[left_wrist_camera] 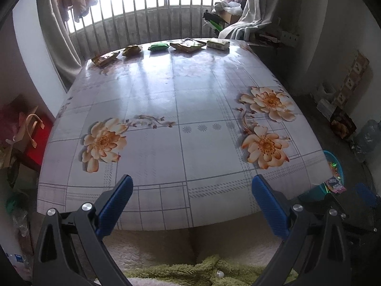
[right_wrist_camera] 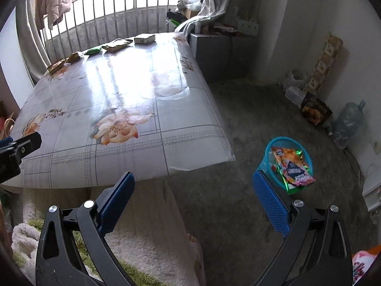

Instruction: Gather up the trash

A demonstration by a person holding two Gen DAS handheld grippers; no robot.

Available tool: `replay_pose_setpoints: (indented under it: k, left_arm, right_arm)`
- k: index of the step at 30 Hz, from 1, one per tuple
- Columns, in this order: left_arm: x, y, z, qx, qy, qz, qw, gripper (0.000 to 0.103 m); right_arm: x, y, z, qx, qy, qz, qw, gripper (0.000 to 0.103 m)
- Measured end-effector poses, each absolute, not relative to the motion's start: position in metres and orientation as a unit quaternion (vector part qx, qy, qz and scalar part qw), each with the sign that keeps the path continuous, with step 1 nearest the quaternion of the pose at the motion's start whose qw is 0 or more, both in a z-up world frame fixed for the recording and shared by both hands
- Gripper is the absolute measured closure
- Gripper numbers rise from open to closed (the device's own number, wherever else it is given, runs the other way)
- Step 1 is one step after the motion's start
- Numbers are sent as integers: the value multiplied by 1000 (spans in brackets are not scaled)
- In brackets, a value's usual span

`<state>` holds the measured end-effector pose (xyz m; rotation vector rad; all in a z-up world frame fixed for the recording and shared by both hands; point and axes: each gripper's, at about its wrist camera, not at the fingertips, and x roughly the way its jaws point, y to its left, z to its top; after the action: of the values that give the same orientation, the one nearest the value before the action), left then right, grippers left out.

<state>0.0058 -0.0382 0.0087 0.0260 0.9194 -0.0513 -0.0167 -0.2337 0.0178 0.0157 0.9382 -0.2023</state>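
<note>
Left gripper (left_wrist_camera: pixel 192 186): jaws spread wide, empty, over the table's near edge.
Right gripper (right_wrist_camera: pixel 194 183): jaws spread wide, empty, above the floor beside the table.
Table (left_wrist_camera: pixel 181 109): floral oilcloth; five wrappers lined along the far edge, from a brown packet (left_wrist_camera: pixel 104 58) to a pale box (left_wrist_camera: pixel 218 43).
Blue basket (right_wrist_camera: pixel 269 152): on the floor right of the table, holding a snack wrapper (right_wrist_camera: pixel 291 166).
Water jug (right_wrist_camera: pixel 346 122): by the wall.

Daylight through a barred window (left_wrist_camera: pixel 152 4) gleams on a floral-clothed table (left_wrist_camera: pixel 166 109); grey carpet (right_wrist_camera: pixel 238 119), white walls (right_wrist_camera: pixel 297 23).
</note>
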Motion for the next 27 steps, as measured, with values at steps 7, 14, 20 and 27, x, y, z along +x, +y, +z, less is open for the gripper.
replay_pose_setpoints:
  k: [7,14,20,27]
  left_arm:
    - [5,-37,12,8,441,-18,897,5]
    - [4,-43,16,7,438,-24,899,5]
    - [4,-45,15,9,440,-26,898,5]
    - [3,-45,15,5,444,-30,896,5]
  right_arm:
    - [-17,-233,21,-5,445,-95,890,8]
    - [-21,-238,23,-6,443,-101,891,8]
    - [-21,-240,24,-2,443,-103,891,8]
    - [-23,-238,25,-3,442,-102,891,8]
